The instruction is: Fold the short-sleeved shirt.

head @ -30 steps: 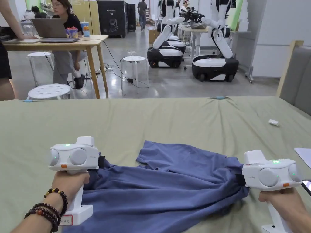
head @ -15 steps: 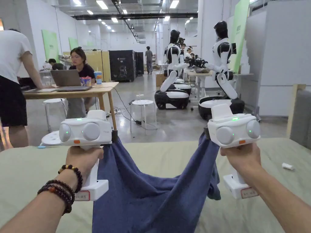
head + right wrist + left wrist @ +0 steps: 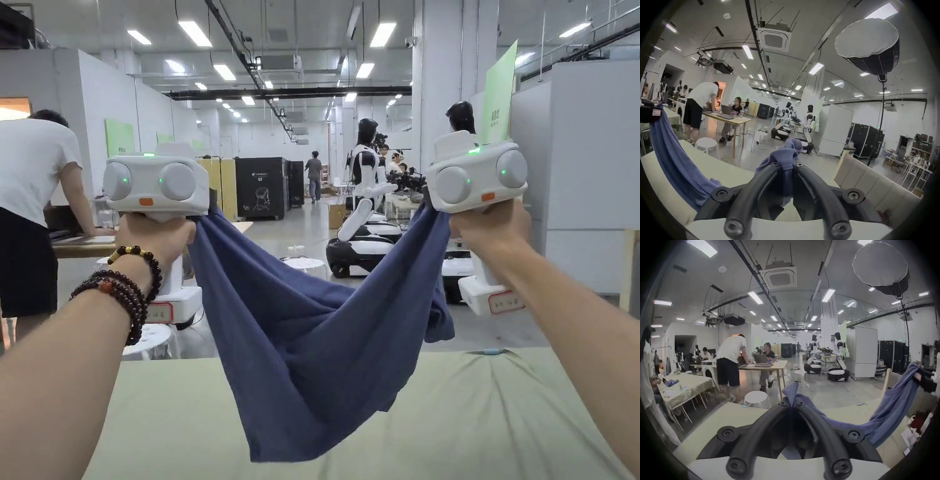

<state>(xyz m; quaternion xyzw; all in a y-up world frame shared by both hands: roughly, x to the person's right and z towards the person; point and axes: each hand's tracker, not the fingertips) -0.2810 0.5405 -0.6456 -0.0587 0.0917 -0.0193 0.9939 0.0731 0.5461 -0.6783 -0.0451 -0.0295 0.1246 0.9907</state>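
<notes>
**Blue shirt held up above the desk**

The shirt (image 3: 312,350) hangs in the air above the desk (image 3: 487,425), stretched between the two grippers. The left gripper (image 3: 791,404) has its fingers (image 3: 769,420) pressed together on one bunched edge of the shirt. The right gripper (image 3: 788,165) has its fingers (image 3: 815,183) pinching another gathered edge. The cloth sags in a deep curve between them, and its lowest fold hangs just over the desk's green cover. Beyond the desk, a white stool (image 3: 306,264) stands on the floor.

Plain blue shirt (image 3: 300,350), white claws (image 3: 156,178) (black jaws), pale green tablecloth (image 3: 487,425)
</notes>
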